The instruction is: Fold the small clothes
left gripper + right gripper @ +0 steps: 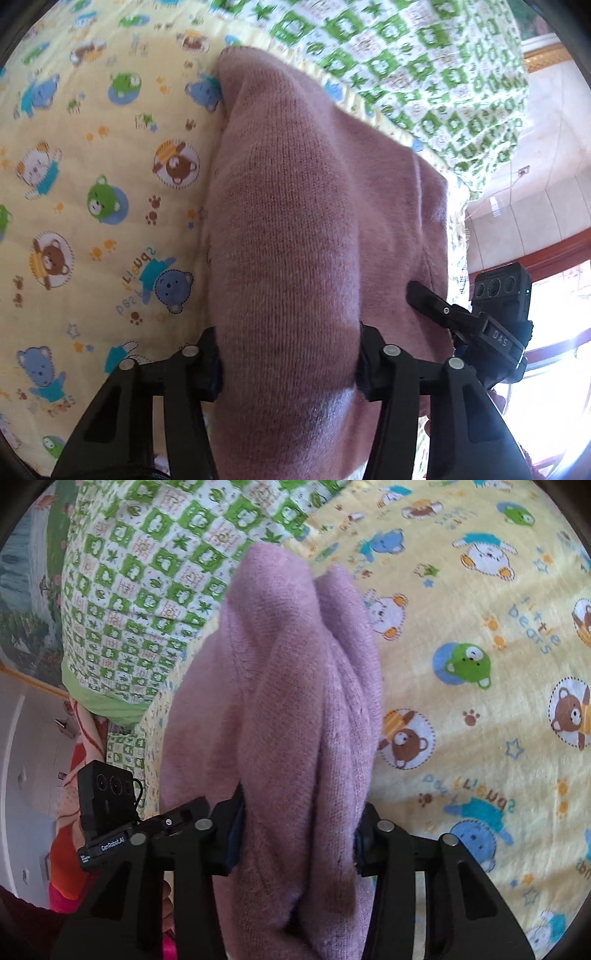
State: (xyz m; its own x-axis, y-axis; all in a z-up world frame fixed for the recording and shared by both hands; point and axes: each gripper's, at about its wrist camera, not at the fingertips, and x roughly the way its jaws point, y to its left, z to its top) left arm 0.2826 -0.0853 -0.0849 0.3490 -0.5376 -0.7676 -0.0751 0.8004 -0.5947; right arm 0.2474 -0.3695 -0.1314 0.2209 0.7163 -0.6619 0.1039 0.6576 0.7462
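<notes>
Pinched between your left gripper's [290, 360] pads, right under the lens, is a thick roll of the pink knitted garment [295, 206], and your right gripper [299, 834] has a matching bunch of the same knit [288, 709] between its pads. Both pairs of jaws stand part-way closed, with the wool filling the gap and bulging out above and below, so you have a firm hold on each side rather than a loose cradle. From the left wrist view you can see your right gripper's finger [430, 301] laid against the far side of the garment, so the two tools are close together on one edge.

The garment runs away from both cameras and its far end lies on the yellow bear-print sheet [92, 177], beside the green checked quilt [147, 590]. Whether the near end is clear of the sheet you cannot tell from these views.

You look to be at the start of a fold: the edge is gathered and gripped, nothing yet laid over. The next move calls for carrying both hands together, level with each other, over toward the far end so the gripped edge lands square on it. Keep the two grips apart enough to hold the edge taut, or the bulky knit will sag in the middle and fold crooked. Let go only once the layer rests flat
</notes>
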